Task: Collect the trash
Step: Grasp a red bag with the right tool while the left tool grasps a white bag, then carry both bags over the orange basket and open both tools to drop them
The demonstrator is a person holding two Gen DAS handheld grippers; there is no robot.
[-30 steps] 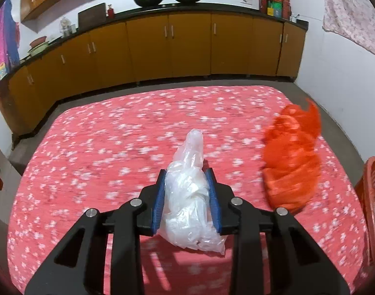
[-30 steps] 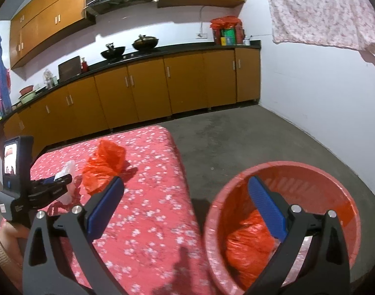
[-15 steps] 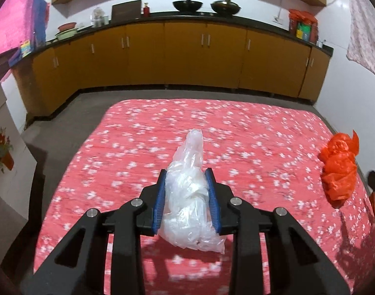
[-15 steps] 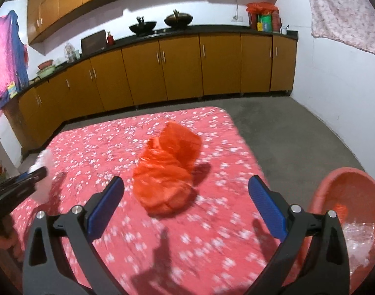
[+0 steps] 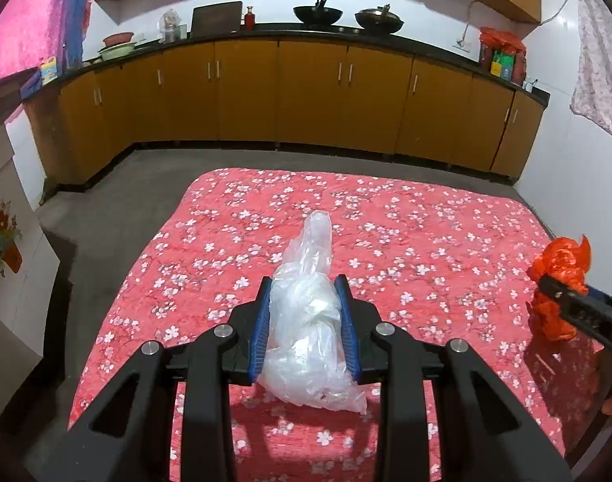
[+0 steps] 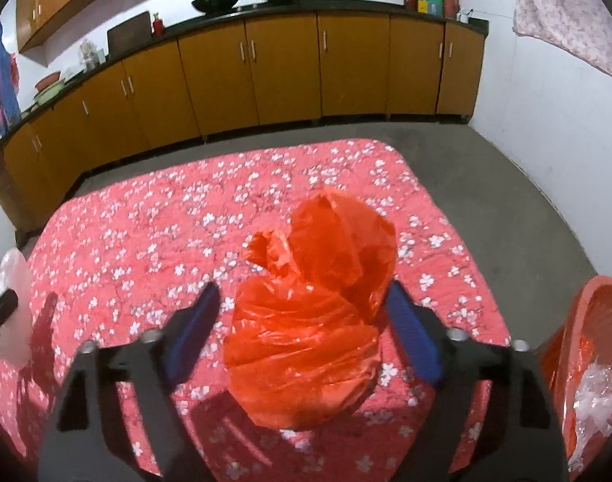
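Observation:
My left gripper is shut on a crumpled clear plastic bag and holds it over the red flowered table cover. My right gripper is open, with its blue pads on either side of a crumpled orange plastic bag that lies on the table cover; the pads do not press it. The orange bag also shows at the right edge of the left wrist view, with the right gripper's finger in front of it. The clear bag shows at the left edge of the right wrist view.
An orange-red plastic basket stands on the floor by the table's right side, with clear plastic inside. Yellow-brown kitchen cabinets run along the far wall. Grey floor surrounds the table.
My right gripper swung from over the basket to the table and came down around the orange bag, narrowing its opening. My left gripper, still holding the clear bag, drew back and left.

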